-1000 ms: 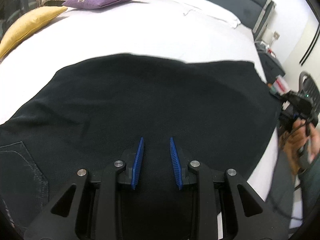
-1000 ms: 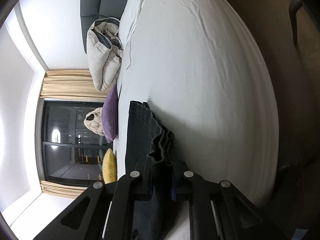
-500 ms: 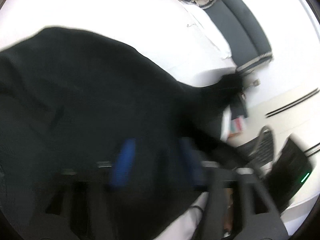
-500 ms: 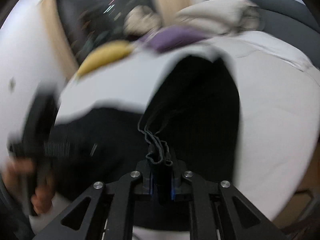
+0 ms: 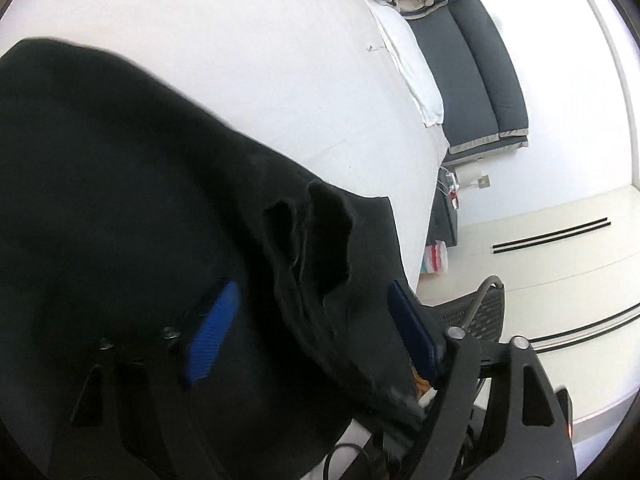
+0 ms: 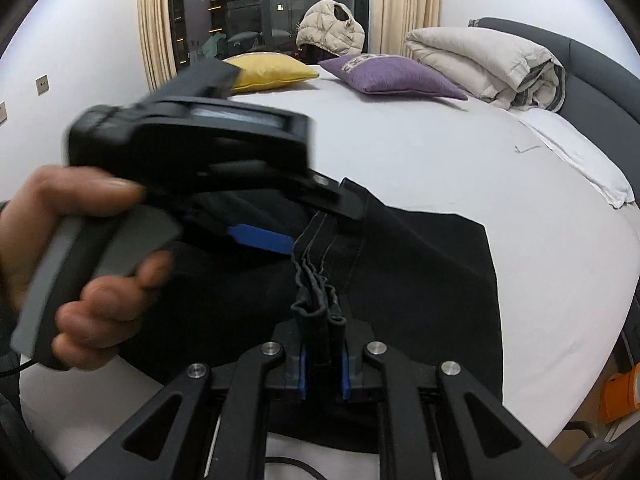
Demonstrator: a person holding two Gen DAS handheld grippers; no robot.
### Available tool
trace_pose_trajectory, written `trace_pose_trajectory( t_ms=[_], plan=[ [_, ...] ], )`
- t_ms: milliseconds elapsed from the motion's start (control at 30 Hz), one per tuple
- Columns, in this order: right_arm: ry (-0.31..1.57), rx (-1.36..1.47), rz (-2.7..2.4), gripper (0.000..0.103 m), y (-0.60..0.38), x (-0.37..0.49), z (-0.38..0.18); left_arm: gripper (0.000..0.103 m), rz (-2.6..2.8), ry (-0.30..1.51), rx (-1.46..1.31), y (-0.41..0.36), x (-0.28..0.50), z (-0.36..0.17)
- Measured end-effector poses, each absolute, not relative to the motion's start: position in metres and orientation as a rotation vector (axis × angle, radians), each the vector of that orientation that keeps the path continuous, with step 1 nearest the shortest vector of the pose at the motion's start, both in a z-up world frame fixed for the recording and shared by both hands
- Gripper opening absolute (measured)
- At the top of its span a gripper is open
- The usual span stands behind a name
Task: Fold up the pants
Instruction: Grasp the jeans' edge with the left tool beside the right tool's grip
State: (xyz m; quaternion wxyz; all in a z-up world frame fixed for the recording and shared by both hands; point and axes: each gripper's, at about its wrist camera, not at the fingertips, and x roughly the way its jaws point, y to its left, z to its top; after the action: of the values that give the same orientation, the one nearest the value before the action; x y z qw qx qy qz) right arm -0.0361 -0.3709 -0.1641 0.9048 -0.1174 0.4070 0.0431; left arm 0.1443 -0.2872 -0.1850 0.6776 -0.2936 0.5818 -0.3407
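Black pants lie spread on the white bed. My right gripper is shut on a bunched, layered edge of the pants and holds it raised off the rest. A hand brings my left gripper in from the left, its blue pad beside that raised fold. In the left wrist view the lifted ridge of the pants stands between the two blue pads of the left gripper. Its jaws are closing and the pads are still apart from the cloth.
A yellow pillow, a purple pillow, a beige jacket and a rolled duvet sit at the far side by the dark headboard. A mesh chair and a nightstand stand beside the bed's edge.
The right gripper rolled upright and swung over the bed with the bunched pants edge still held. The left gripper turned right, opened wider, and now straddles the raised fold.
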Motion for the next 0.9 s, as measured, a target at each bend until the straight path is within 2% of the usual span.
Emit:
trace_pose_trajectory(
  t_ms=[33, 67, 167, 633, 900],
  plan=[
    [0.836, -0.25, 0.094, 0.013, -0.367, -0.037, -0.163, 0.029, -0.765, 1.321, -0.644, -0.29, 0.147, -0.185],
    [0.831, -0.258, 0.103, 0.013, -0.361, -0.038, -0.161, 0.02, -0.769, 1.336, -0.633, -0.292, 0.149, -0.187],
    [0.817, -0.29, 0.119, 0.013, -0.349, -0.036, -0.158, 0.008, -0.79, 1.316, -0.617, -0.284, 0.147, -0.182],
    [0.787, -0.365, 0.245, 0.013, -0.265, -0.028, -0.152, 0.008, -0.707, 1.204, -0.599, -0.186, 0.118, -0.16],
    [0.838, -0.385, 0.302, 0.013, -0.226, -0.017, -0.177, 0.008, -0.623, 1.235, -0.598, -0.18, 0.122, -0.175]
  ],
)
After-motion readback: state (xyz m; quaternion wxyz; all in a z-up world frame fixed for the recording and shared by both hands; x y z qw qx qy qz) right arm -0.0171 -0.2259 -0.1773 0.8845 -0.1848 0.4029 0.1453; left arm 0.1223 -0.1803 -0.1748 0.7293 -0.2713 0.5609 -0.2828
